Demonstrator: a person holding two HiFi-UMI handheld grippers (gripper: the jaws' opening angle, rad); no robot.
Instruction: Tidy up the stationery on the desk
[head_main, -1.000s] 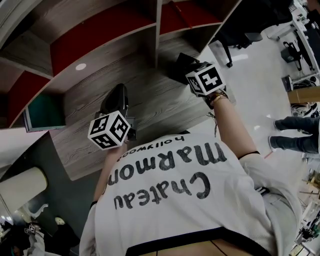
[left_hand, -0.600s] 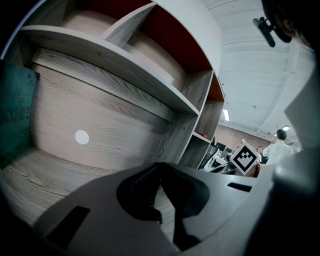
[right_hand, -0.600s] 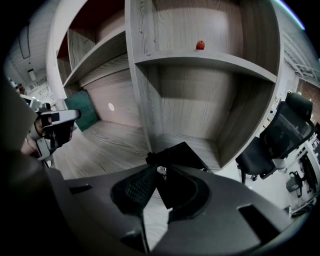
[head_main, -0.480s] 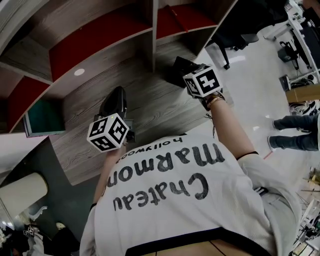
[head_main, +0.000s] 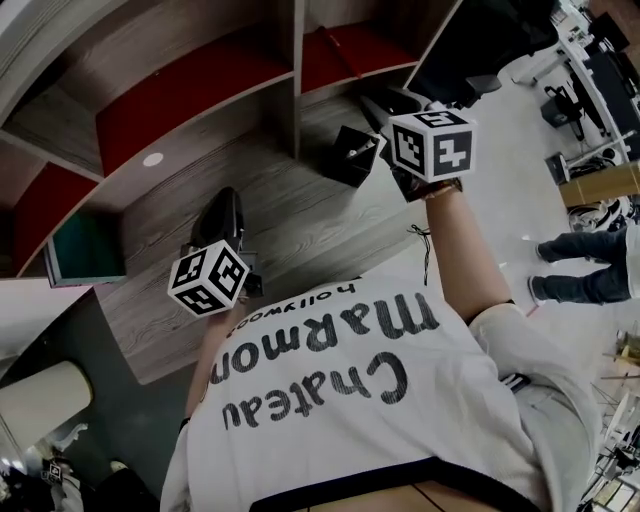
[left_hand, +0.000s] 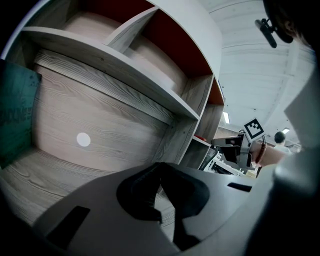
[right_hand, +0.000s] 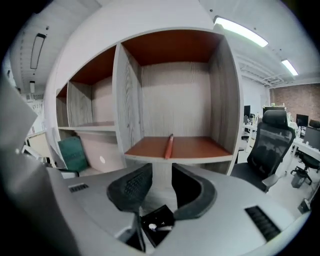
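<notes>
right tongs (right_hand: 161, 176): risen, opened, empty | pen holder (head_main: 352, 153): apparently uncovered

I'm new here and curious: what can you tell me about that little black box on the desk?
The black box is small, square and open-topped, with dark matte walls, maybe plastic. It stands upright on the wood-grain desk near the shelf unit. Something small and white lies inside; I can't tell what. The right gripper, its empty jaws having just been opening, hangs above it, not touching.

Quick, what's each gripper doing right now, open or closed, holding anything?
Left gripper: closed, holding nothing.
Right gripper: open, jaws have just been opening, nothing between them.
</notes>
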